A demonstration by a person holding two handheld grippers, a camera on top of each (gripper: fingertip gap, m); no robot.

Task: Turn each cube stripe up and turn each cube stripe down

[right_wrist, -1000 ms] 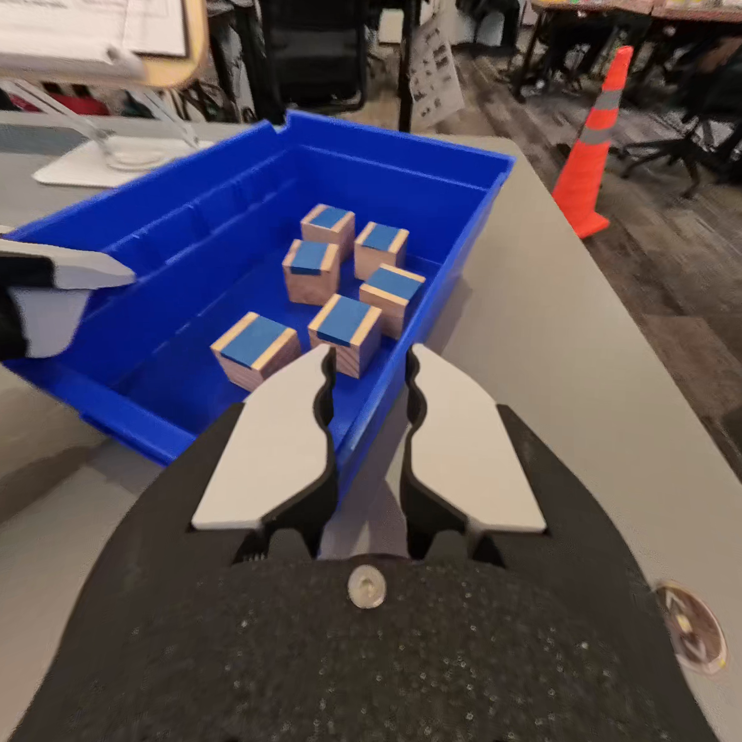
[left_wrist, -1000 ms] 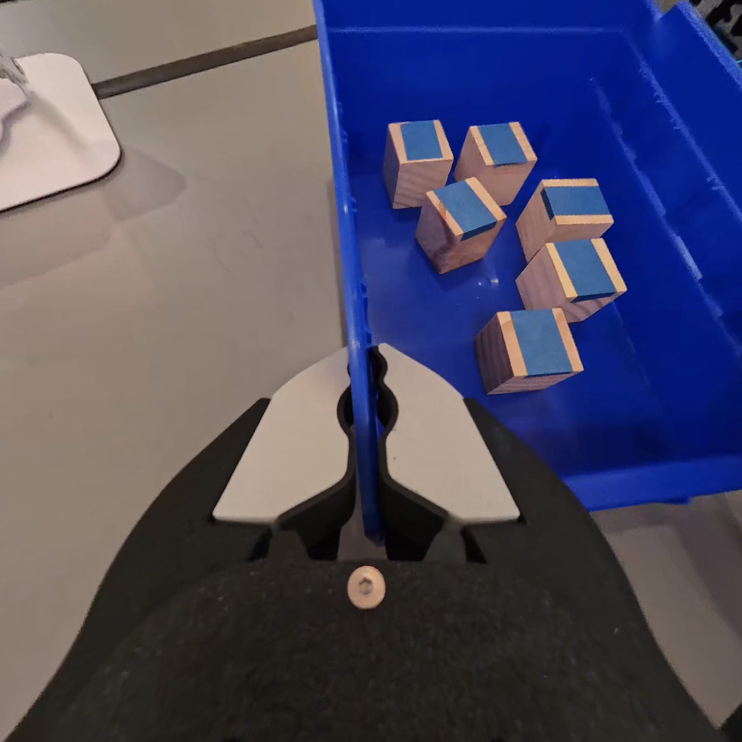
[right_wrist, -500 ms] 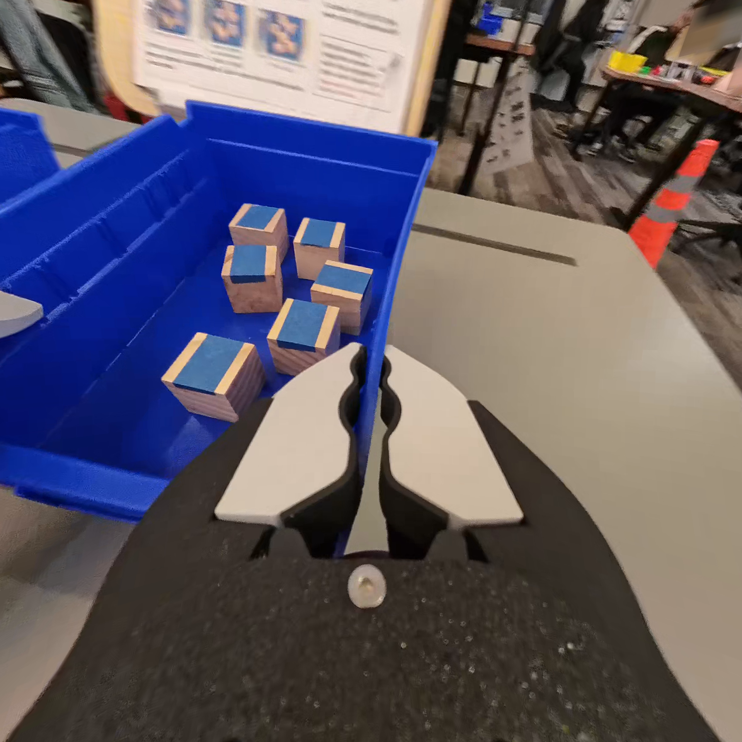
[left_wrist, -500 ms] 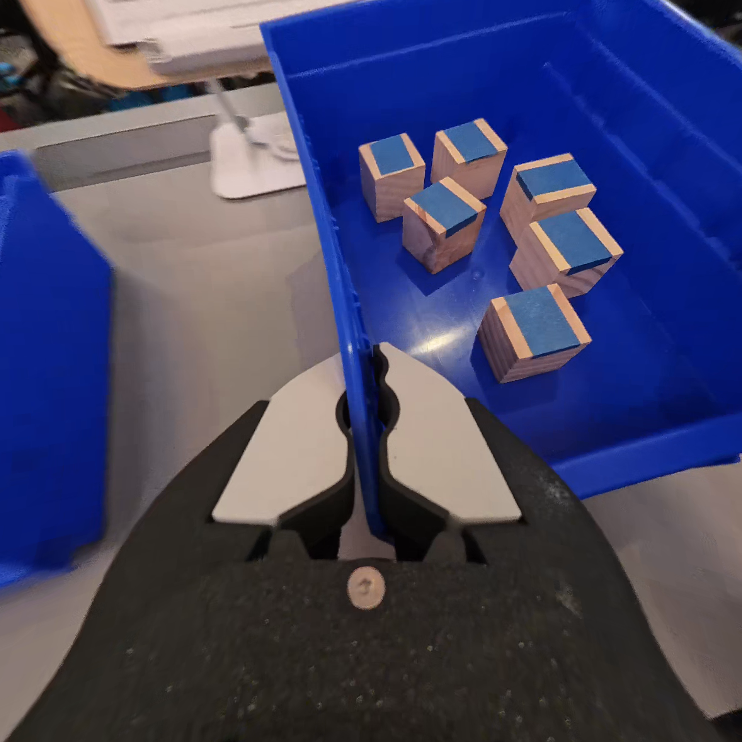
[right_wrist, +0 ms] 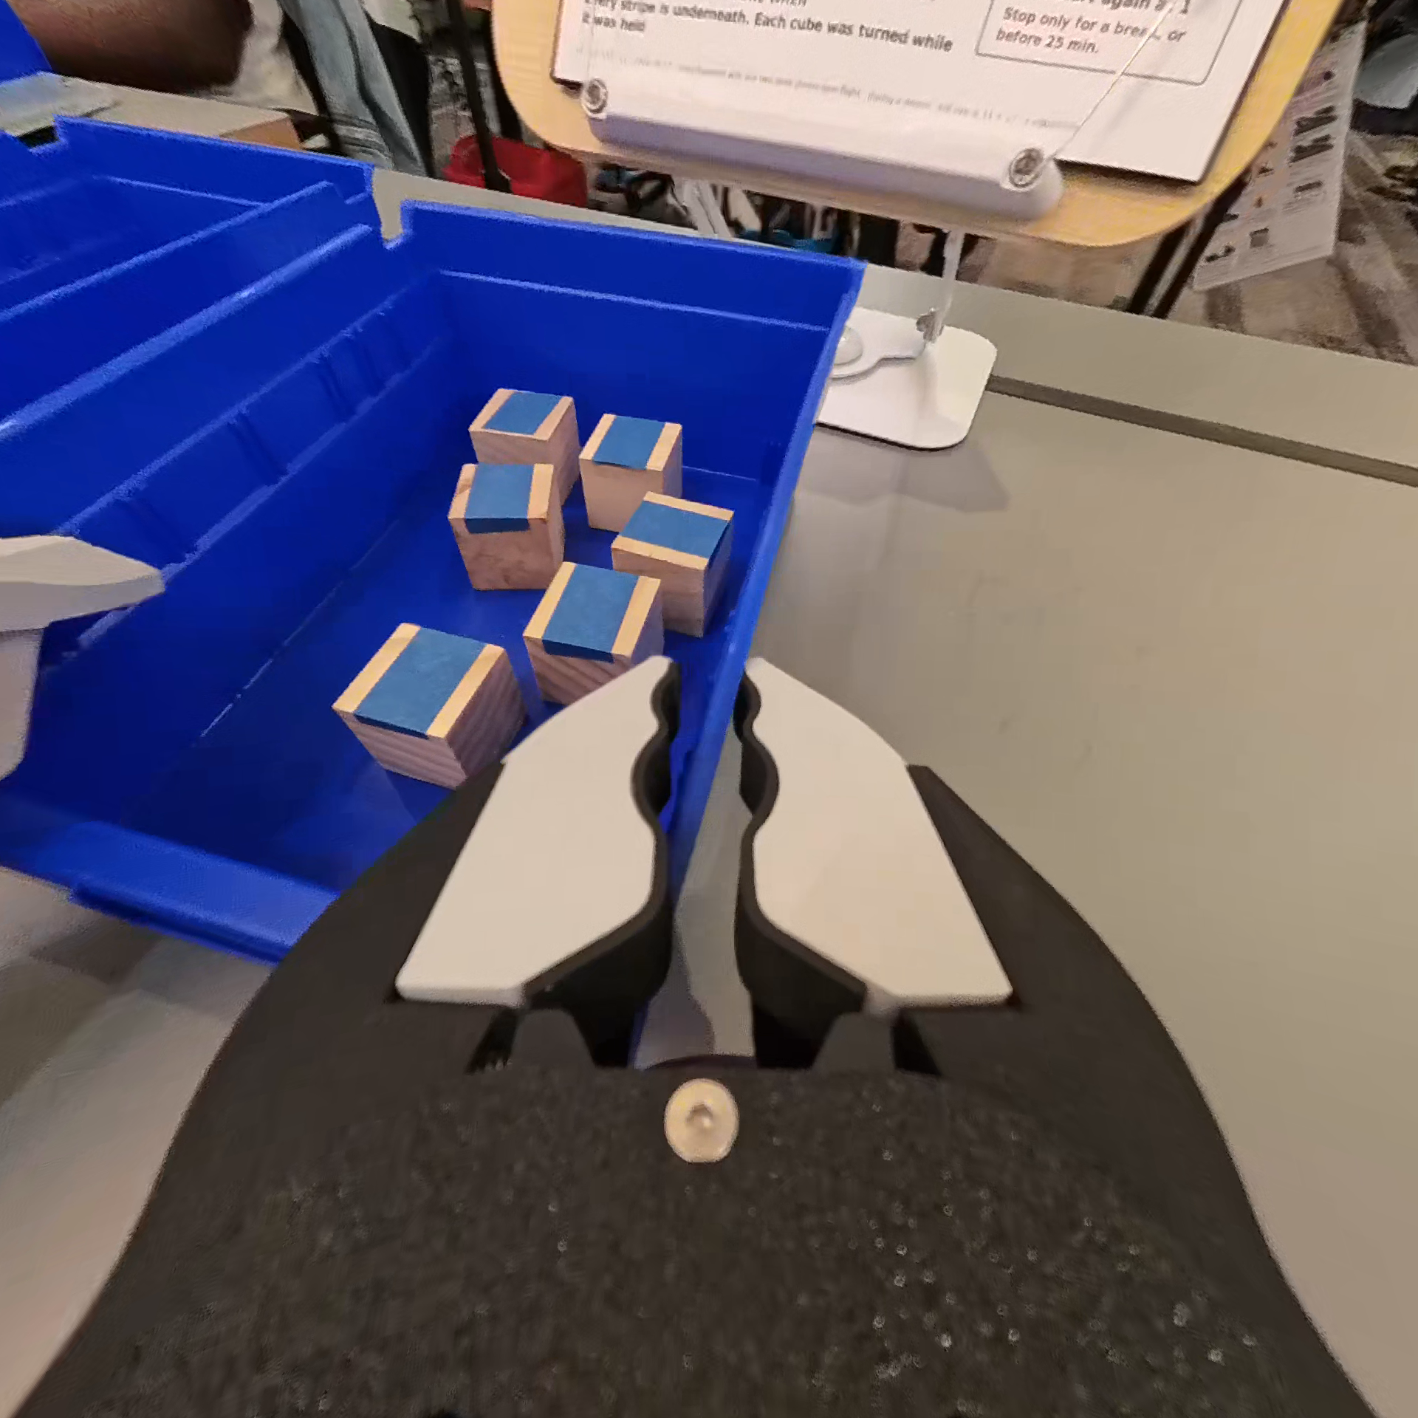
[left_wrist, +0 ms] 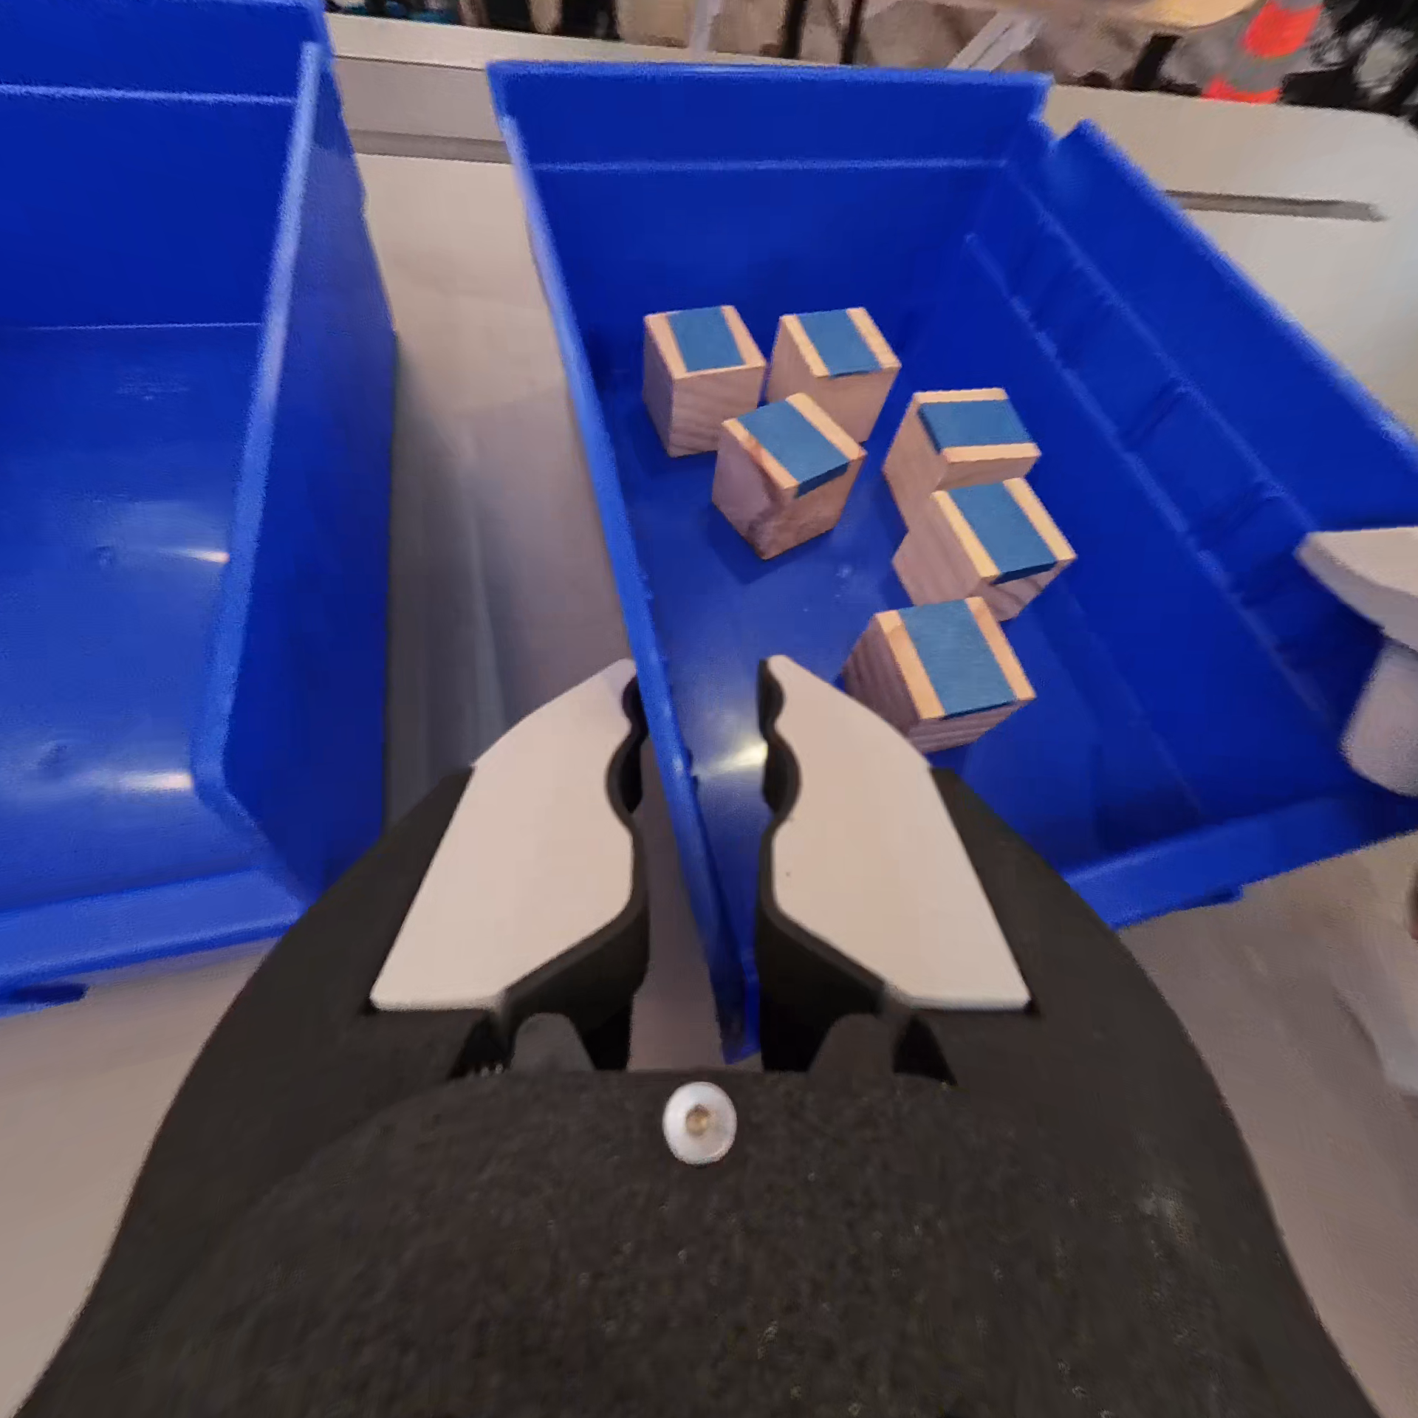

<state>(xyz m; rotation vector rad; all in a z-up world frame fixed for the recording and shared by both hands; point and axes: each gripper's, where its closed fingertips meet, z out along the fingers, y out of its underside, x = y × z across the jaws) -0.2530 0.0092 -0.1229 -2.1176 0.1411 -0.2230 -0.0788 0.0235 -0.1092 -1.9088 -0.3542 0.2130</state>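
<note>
Six light, rigid wooden cubes (left_wrist: pixel 940 675) lie ahead of the left hand-held gripper (left_wrist: pixel 698 671), parted astride the bin wall (left_wrist: pixel 675 767), best pinched across bare wooden sides.

The right tool (right_wrist: pixel 704 694) straddles the right-hand wall of a blue bin (right_wrist: pixel 798 491), its fingers a little apart, one inside the bin and one outside over the grey bench (right_wrist: pixel 1112 652). Six wooden cubes (right_wrist: pixel 591 614) sit on the bin floor, each with its blue stripe facing up. The left tool (right_wrist: pixel 46 614) shows at the far wall. Behind the bin a document stand (right_wrist: pixel 905 376) holds a printed sheet.
</note>
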